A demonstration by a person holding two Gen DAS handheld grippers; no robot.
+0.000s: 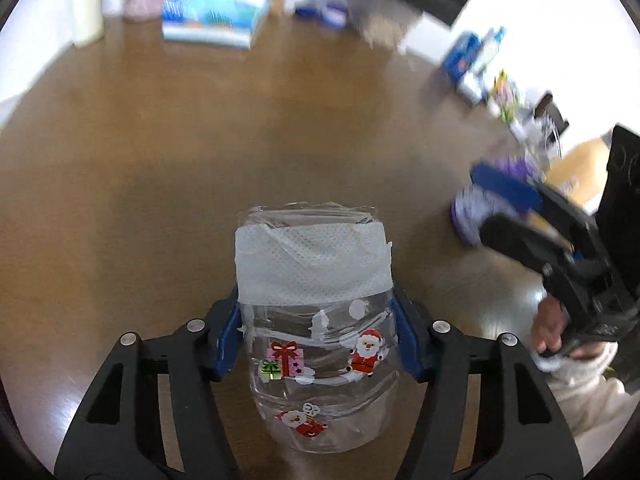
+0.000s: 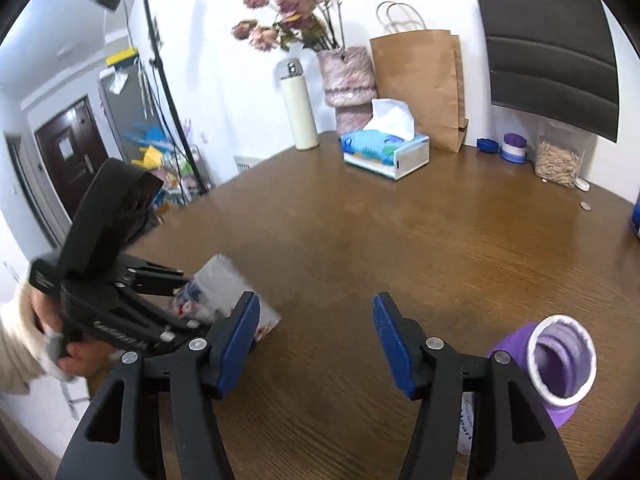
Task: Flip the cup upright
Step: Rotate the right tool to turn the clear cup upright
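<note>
A clear plastic cup (image 1: 320, 340) with Santa and gift stickers and a white mesh band near one end sits between the blue pads of my left gripper (image 1: 316, 336), which is shut on it. In the right wrist view the cup (image 2: 224, 292) is tilted low over the brown table (image 2: 400, 232), held by the left gripper (image 2: 192, 304). My right gripper (image 2: 316, 344) is open and empty above the table. It shows blurred in the left wrist view (image 1: 500, 208). A purple cup (image 2: 556, 364) lies on its side to its right, mouth toward the camera.
At the table's far edge stand a tissue box (image 2: 384, 152), a white bottle (image 2: 298, 108), a pink vase of dried flowers (image 2: 348, 80), a paper bag (image 2: 420, 84), a small purple jar (image 2: 514, 147) and a seed jar (image 2: 558, 160).
</note>
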